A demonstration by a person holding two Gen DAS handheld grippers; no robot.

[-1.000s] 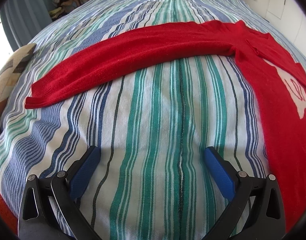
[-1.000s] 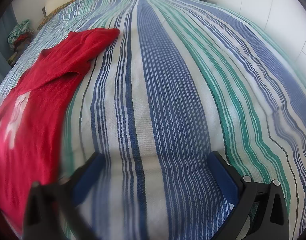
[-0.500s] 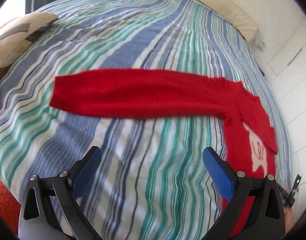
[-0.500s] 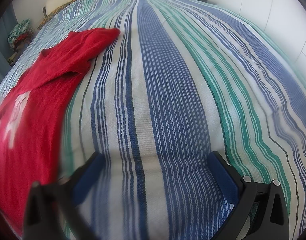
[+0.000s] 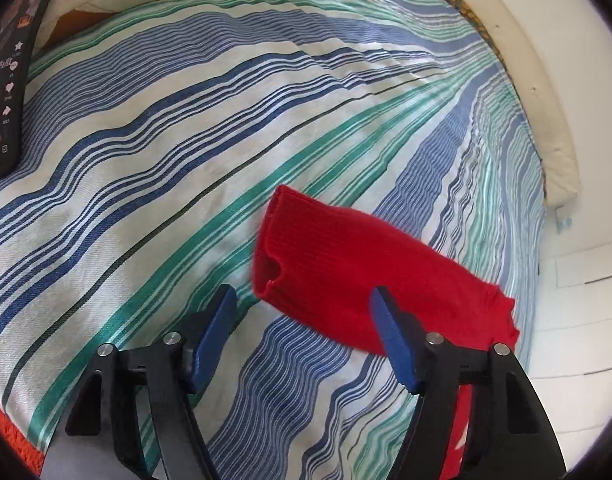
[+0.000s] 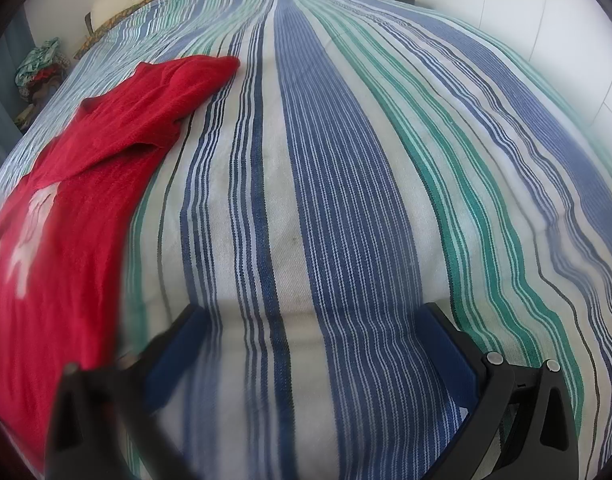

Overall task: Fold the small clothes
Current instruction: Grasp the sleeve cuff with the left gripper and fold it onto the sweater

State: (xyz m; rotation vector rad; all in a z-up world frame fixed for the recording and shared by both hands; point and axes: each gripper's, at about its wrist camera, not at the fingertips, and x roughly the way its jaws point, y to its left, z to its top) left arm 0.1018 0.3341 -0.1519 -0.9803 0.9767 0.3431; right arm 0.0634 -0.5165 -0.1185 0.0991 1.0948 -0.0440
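Your left gripper [image 5: 301, 316] had just been closing its jaws to a middling gap beside the cuff of the red sweater [image 5: 370, 276], whose sleeve lay between the pads without being pinched. Your right gripper [image 6: 314, 344] stood wide and empty over the striped bedspread [image 6: 346, 184].

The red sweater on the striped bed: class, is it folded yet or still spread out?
Still spread. The red sweater lies flat on the striped bed, front design showing; its sleeve stretches out unfolded.
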